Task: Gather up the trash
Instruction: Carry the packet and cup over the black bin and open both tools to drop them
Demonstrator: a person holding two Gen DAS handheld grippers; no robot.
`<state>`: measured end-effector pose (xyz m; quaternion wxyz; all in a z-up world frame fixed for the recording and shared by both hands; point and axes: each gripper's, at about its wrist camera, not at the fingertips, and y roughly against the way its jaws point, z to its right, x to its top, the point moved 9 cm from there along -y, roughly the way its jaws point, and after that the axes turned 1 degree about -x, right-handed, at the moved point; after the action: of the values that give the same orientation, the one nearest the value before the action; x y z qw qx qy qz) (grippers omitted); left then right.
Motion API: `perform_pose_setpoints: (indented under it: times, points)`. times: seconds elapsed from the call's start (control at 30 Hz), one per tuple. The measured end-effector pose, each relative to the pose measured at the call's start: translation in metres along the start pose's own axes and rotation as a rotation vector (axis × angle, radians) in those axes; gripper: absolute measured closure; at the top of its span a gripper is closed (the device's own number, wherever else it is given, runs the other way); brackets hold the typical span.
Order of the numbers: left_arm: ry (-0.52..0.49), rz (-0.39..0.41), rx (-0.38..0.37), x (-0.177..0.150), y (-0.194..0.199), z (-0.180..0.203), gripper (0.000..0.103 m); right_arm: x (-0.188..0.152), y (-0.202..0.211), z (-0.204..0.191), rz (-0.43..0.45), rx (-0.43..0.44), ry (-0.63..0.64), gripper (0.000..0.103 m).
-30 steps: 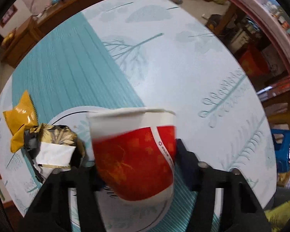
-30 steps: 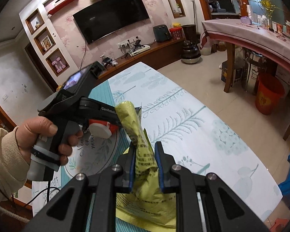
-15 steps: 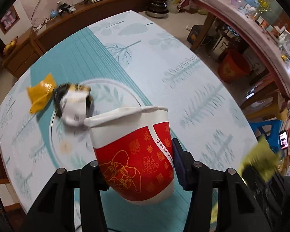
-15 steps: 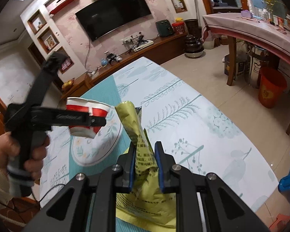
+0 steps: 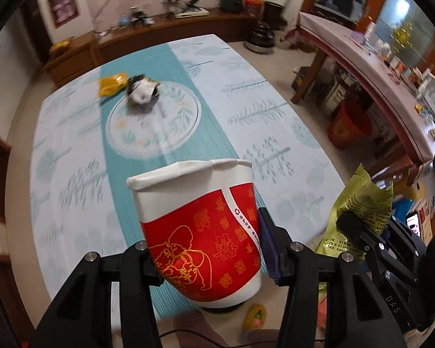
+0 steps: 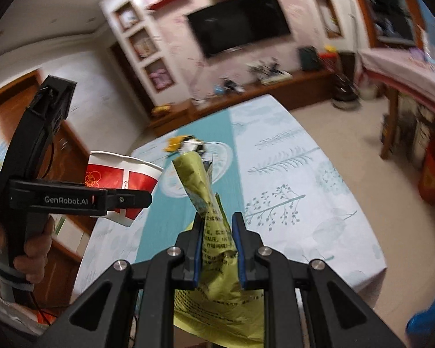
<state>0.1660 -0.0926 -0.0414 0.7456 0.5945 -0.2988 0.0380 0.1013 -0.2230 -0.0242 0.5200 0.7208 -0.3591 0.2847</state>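
My left gripper is shut on a red and white paper cup, held upright above the near end of the table; the same cup shows at left in the right wrist view. My right gripper is shut on a yellow-green wrapper, which also appears at the right edge of the left wrist view as the wrapper. Far back on the table lie a yellow wrapper and a crumpled black and white wrapper, beside the round printed mat.
The table has a pale cloth with a teal runner. A red bucket stands on the floor at right, beside a long side table. A wooden TV cabinet runs behind the table. A hand holds the left gripper's handle.
The left gripper with the cup has pulled back from the two wrappers and risen, so they now lie far off. The right gripper has swung back too, still holding the yellow-green wrapper.
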Motion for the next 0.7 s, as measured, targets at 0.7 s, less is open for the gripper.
perform_pose_setpoints:
  times: [0.7]
  points:
    - [0.01, -0.247, 0.013, -0.233, -0.048, 0.036, 0.054, -0.2, 0.015, 0.0, -0.374, 0.066, 0.035, 0.084]
